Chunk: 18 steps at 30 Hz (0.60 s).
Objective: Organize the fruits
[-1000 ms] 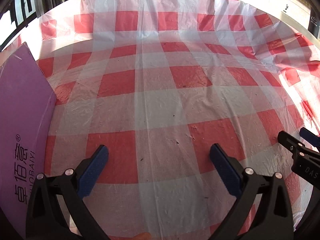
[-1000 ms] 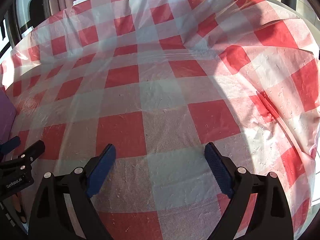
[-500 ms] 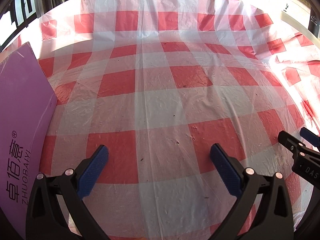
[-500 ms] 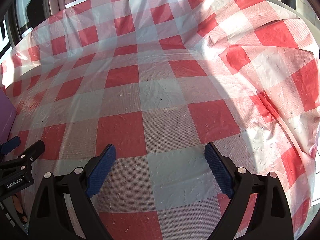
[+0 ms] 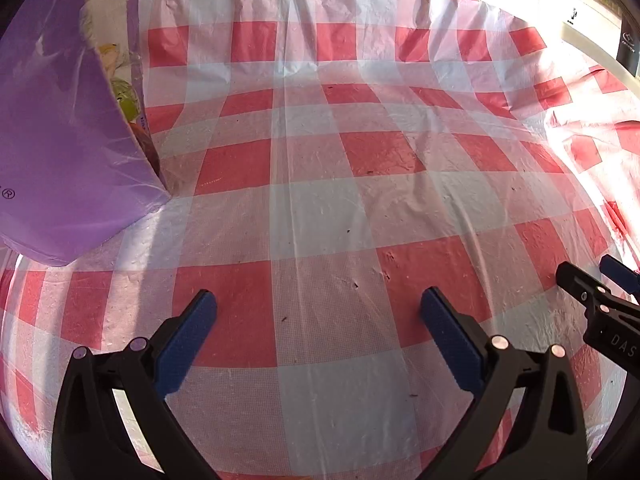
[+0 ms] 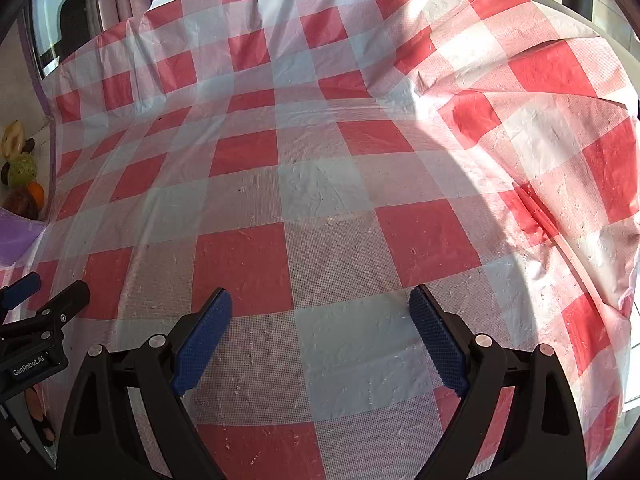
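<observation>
**A:** What are your two claws doing?

**B:** Your left gripper (image 5: 318, 304) sits at the bottom centre of its view, blue pads spread wide with nothing between them. Your right gripper (image 6: 320, 300) is the same in its own view: fingers wide apart, holding nothing. Both hover over the checked tablecloth (image 5: 360, 200), neither touching it as far as I can tell.

**A:** Why are they held open and empty?

**B:** My reading is that you are at the start of a pick: the claws are ready to close on a fruit, and none has been reached yet.

**A:** How are they posed?

**B:** Both point forward across the table, tilted down toward the cloth. They sit side by side; the tip of your right claw shows at the right edge of the left view, and the left claw's tip at the lower left edge of the right view.

**A:** Where is the fruit?

**B:** At the far left edge of the right view there is a small pile of fruits (image 6: 20, 172): pale, green, orange and dark pieces, well apart from both claws. In the left view they peek out in the upper left, behind a purple box (image 5: 68, 140) wrapped in clear film. The box likely contains them, though I cannot tell for sure.
</observation>
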Each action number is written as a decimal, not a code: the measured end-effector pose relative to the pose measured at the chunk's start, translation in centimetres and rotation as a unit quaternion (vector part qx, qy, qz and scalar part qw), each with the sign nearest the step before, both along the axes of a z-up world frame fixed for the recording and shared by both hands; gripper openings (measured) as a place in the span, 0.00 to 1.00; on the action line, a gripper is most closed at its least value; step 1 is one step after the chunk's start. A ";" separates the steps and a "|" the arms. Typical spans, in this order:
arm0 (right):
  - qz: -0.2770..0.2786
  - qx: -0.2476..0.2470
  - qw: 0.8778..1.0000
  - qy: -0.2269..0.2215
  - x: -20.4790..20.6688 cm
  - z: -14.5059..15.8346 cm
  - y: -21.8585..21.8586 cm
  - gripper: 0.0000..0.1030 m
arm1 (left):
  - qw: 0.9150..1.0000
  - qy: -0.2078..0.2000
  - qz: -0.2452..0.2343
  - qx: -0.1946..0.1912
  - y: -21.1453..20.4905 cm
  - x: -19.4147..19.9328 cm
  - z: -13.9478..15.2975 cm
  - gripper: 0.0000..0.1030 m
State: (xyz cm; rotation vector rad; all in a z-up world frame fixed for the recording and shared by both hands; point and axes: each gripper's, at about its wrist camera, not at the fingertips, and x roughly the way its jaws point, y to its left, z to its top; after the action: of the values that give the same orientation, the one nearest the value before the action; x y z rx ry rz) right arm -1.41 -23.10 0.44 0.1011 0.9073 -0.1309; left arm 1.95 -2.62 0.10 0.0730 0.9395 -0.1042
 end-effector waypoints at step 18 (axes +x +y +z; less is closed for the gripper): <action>0.001 -0.004 1.000 0.000 0.4 -0.4 0.2 0.85 | 1.000 -0.003 0.005 0.009 -0.2 -0.3 -0.1 0.99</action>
State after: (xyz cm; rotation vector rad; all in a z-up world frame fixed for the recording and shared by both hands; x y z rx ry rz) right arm -0.97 -22.86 0.08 0.0936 0.9071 -0.1322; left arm 1.67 -2.86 0.03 0.0853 0.9349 -0.0862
